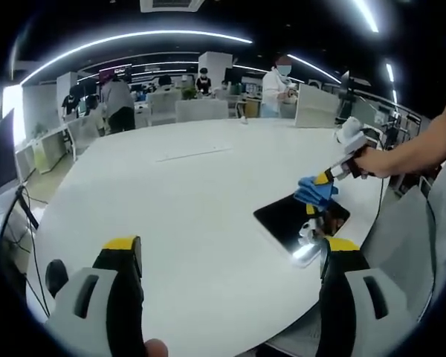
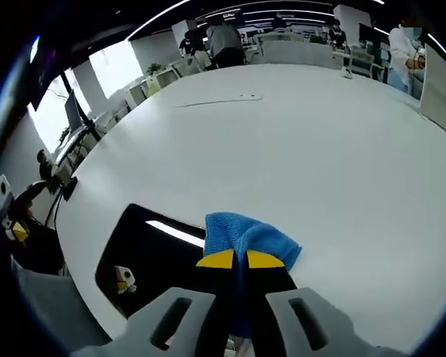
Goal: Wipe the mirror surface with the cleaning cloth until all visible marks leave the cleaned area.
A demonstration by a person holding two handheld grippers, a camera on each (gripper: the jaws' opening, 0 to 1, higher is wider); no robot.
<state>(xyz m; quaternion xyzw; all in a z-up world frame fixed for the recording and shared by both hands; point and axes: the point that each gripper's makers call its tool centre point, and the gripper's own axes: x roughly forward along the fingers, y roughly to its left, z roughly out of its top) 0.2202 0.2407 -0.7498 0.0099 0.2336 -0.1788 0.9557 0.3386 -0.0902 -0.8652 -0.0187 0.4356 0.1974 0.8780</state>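
Near the worktop [image 1: 208, 223] edge closest to you sits the mirror [image 1: 297, 219], a flat dark slab lying face up on the white surface. Your right gripper [image 2: 238, 260] is pinched tight on the cleaning cloth [image 2: 249, 236], which is bunched up over the mirror's far side. You can see the same thing from the left gripper view, blue wad hanging off the yellow tips right above the glass.

Your left gripper [image 1: 227, 256] is spread wide with nothing in it, parked over bare worktop beside the mirror.

Handling-wise, I'd guess the cloth is soft and floppy, so keep hold of a fat fold or it'll slide out once you drag it. The mirror looks thin, slick and breakable, and probably light enough to skate around on that smooth top. If it moves, I'd pin a corner or edge with the free gripper, gently, not on the glass face.
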